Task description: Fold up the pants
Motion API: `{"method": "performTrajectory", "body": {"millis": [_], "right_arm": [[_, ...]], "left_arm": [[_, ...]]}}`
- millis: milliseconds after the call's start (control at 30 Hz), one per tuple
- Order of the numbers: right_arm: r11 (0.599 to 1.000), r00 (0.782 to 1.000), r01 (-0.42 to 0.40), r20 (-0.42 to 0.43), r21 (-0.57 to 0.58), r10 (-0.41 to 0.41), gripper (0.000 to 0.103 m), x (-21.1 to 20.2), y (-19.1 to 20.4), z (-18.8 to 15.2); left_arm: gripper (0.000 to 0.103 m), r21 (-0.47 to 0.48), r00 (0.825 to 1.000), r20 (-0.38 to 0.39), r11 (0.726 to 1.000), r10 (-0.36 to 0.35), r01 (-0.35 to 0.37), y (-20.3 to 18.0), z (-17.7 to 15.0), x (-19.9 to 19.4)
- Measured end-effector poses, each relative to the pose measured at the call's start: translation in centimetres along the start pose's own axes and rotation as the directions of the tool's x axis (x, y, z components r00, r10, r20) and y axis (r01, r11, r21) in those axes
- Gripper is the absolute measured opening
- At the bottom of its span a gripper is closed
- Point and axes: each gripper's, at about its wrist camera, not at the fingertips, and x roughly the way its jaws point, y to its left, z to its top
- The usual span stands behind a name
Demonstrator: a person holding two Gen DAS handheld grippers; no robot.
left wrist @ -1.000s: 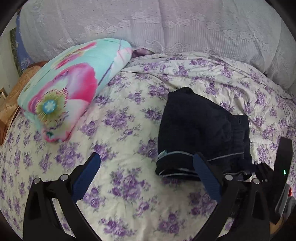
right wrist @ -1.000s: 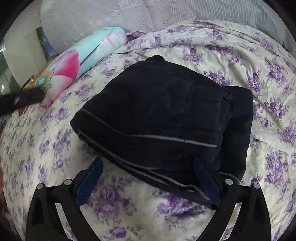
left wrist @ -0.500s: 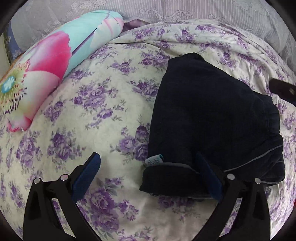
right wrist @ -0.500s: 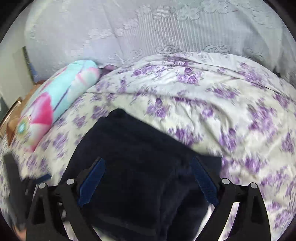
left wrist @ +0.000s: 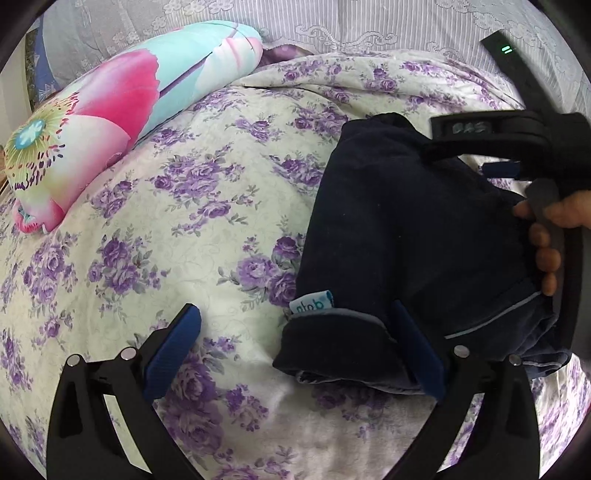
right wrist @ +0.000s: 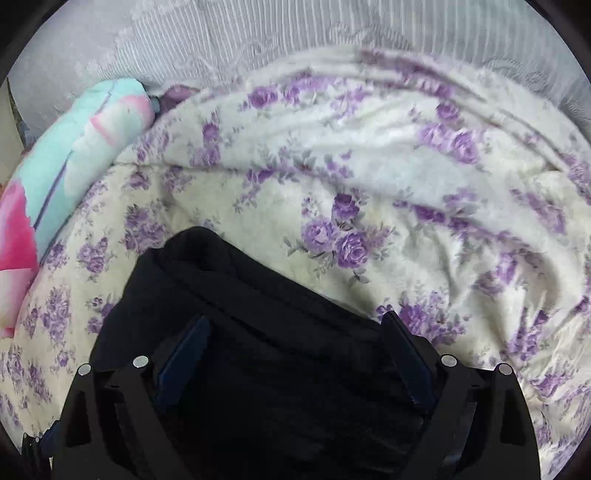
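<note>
The dark navy pants [left wrist: 413,240] lie folded in a thick bundle on the floral bedspread, with a small teal label at their near left corner. My left gripper [left wrist: 295,339] is open at the bundle's near left corner, its right finger over the fabric edge. In the right wrist view the pants [right wrist: 258,350] fill the space under my right gripper [right wrist: 295,354], which is open with both fingers spread over the fabric. The right gripper also shows in the left wrist view [left wrist: 498,155], held by a hand above the bundle's far right side.
A long pink and turquoise flowered pillow [left wrist: 110,122] lies at the back left of the bed. The white bedspread with purple roses [left wrist: 184,240] is rumpled to the right [right wrist: 424,184]. A pale lace-patterned cover [left wrist: 332,22] rises behind the bed.
My right gripper has moved forward over the far part of the pants and now appears fully in the left wrist view. My left gripper has moved slightly closer to the bundle's near corner.
</note>
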Motion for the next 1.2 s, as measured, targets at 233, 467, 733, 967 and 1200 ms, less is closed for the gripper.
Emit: {"method": "performTrajectory", "body": {"millis": [233, 467, 733, 967, 1200], "right_arm": [[0.986, 0.998, 0.045, -0.043, -0.162, -0.053, 0.096, 0.3, 4.6, -2.1], [1.0, 0.998, -0.011, 0.061, -0.006, 0.011, 0.096, -2.9, 1.1, -1.7], [0.992, 0.997, 0.068, -0.035, 0.103, -0.065, 0.099, -2.9, -6.5, -7.1], [0.988, 0.991, 0.113, 0.054, 0.104, -0.119, 0.099, -5.4, -5.5, -7.2], [0.956, 1.0, 0.017, 0.018, 0.291, -0.023, 0.099, -4.7, -7.4, -12.1]], "left_arm": [[0.099, -0.015, 1.0, 0.021, 1.0, 0.013, -0.013, -0.3, -0.5, -0.1], [0.099, 0.008, 1.0, 0.007, 1.0, -0.028, 0.028, 0.1, -0.3, 0.3], [0.099, 0.012, 1.0, 0.01, 1.0, -0.022, 0.022, -0.1, -0.3, 0.5], [0.099, 0.056, 0.999, -0.015, 0.998, -0.036, 0.036, 0.1, 0.2, 0.7], [0.099, 0.064, 0.999, 0.004, 0.997, -0.039, 0.039, 0.0, 0.0, 0.7]]}}
